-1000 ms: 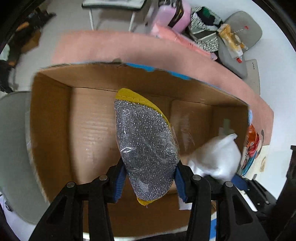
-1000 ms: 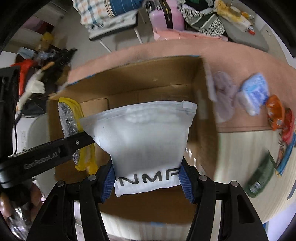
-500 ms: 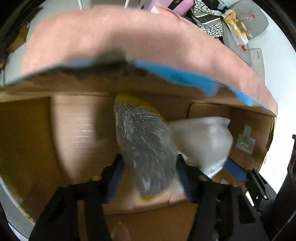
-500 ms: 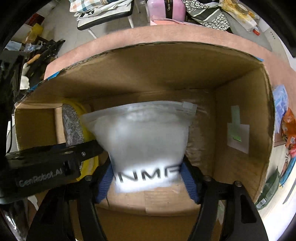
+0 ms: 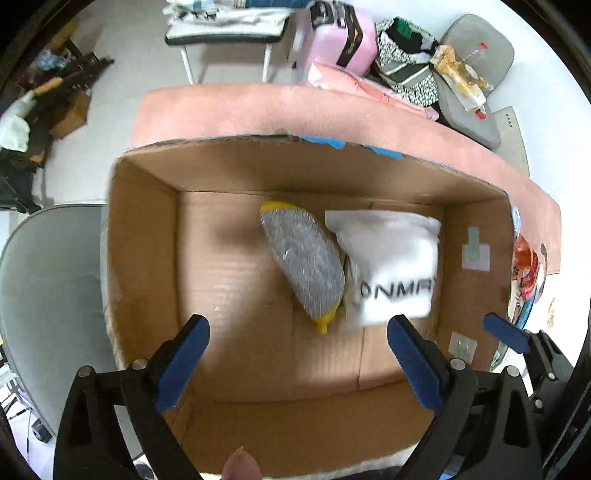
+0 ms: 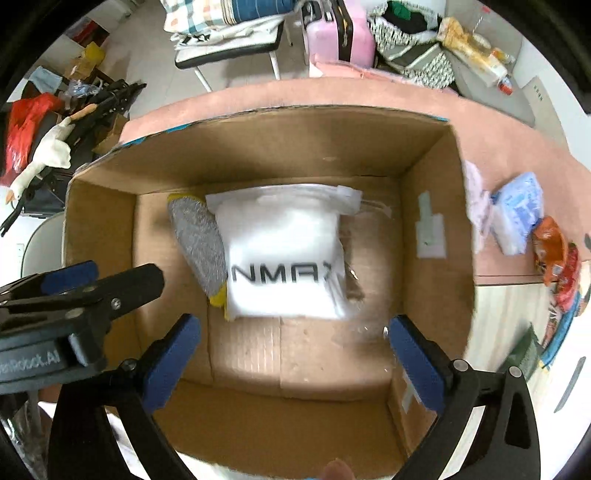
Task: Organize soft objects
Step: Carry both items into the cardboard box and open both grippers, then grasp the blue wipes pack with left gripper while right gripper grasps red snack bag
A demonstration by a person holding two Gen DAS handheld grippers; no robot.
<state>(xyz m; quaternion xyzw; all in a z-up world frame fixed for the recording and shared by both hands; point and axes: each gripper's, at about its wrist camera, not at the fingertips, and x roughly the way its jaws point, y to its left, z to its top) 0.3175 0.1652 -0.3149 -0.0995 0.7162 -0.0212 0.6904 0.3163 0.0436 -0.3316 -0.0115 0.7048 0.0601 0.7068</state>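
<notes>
A silver-and-yellow scrub sponge (image 5: 304, 266) and a white soft pouch printed with black letters (image 5: 391, 267) lie side by side on the floor of an open cardboard box (image 5: 147, 258). My left gripper (image 5: 295, 354) is open and empty above the box's near side. In the right wrist view the sponge (image 6: 197, 245) lies left of the pouch (image 6: 284, 254) in the same box (image 6: 99, 236). My right gripper (image 6: 291, 358) is open and empty above the near side. The left gripper's finger (image 6: 92, 291) crosses the right view's left edge.
The box sits on a pink-covered table (image 6: 517, 147). Right of the box lie a pale pink cloth (image 6: 476, 199), a blue-white packet (image 6: 517, 210) and orange snack packs (image 6: 554, 251). A grey chair (image 5: 48, 295) stands left of the box. Clutter and a pink suitcase (image 5: 332, 33) are behind.
Both grippers have opened and let go: the sponge and the white pouch now lie in the box. Both grippers have pulled back up out of the box.
</notes>
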